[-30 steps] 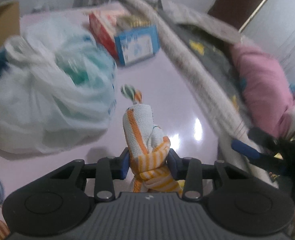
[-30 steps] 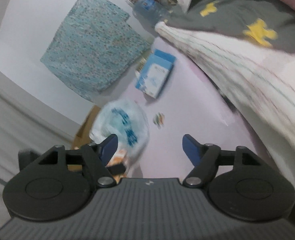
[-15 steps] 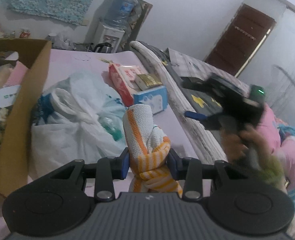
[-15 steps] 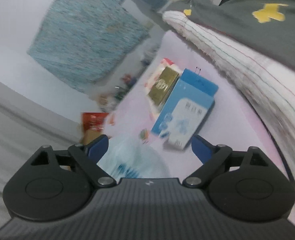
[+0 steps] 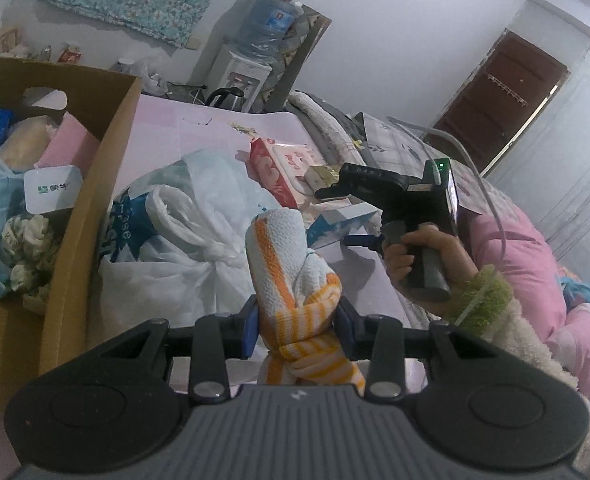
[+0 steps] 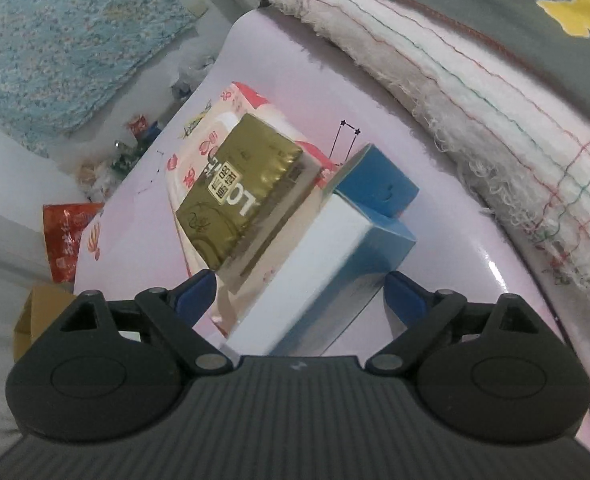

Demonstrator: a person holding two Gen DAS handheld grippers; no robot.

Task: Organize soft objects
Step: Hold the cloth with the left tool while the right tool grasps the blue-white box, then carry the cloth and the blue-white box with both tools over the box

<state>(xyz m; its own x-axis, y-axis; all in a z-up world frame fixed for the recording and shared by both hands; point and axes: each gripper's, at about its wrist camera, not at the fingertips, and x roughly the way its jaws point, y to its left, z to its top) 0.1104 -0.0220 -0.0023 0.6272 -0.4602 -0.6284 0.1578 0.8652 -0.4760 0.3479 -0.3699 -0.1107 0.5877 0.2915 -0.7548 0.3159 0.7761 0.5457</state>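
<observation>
The towel's (image 5: 291,280) lower end is hidden under the left claw (image 5: 298,326) — the blue box's (image 6: 335,276) near end under the right claw (image 6: 299,294).

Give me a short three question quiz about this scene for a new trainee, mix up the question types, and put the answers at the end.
1. True or false: the left gripper is shut on an orange-and-white cloth.
2. Multiple choice: what sits between the open fingers of the right gripper? A) the plastic bag B) the blue and white box C) the kettle
3. Fill in: the gold packet lies on top of the red and white ____.

Key:
1. True.
2. B, the blue and white box.
3. Tissue pack.
</observation>
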